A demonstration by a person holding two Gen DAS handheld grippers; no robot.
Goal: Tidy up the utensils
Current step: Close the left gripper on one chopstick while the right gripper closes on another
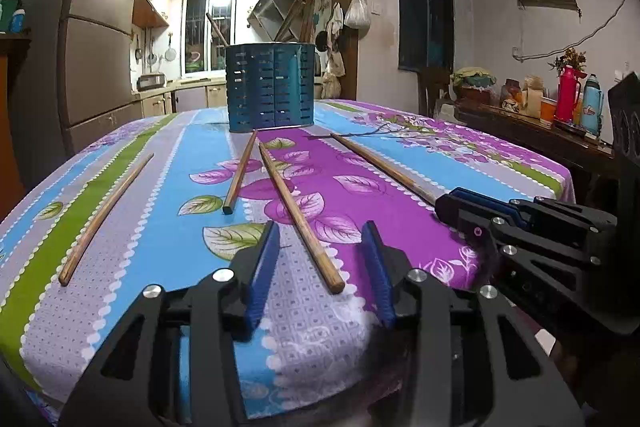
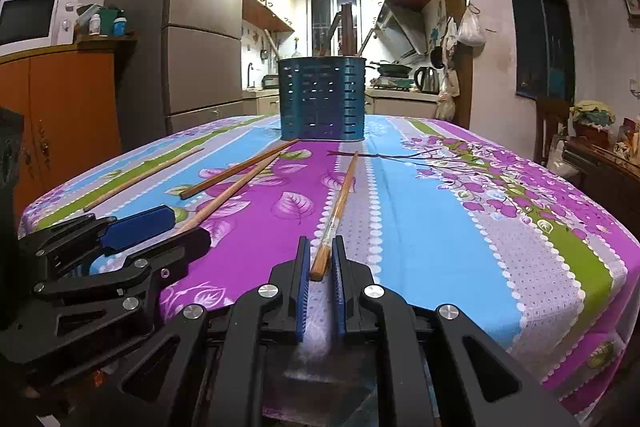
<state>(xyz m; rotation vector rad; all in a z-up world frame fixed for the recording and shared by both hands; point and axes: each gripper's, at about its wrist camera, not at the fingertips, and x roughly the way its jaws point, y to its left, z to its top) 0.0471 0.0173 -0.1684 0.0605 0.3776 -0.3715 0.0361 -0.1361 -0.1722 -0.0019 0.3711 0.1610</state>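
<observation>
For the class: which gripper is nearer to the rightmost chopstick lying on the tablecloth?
Right. The right gripper has its fingers around the near end of the rightmost chopstick; the left gripper straddles another chopstick to its left.

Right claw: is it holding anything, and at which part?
The right claw is closed around the thick near end of a wooden chopstick lying on the tablecloth. The left claw is open, holding nothing.
</observation>
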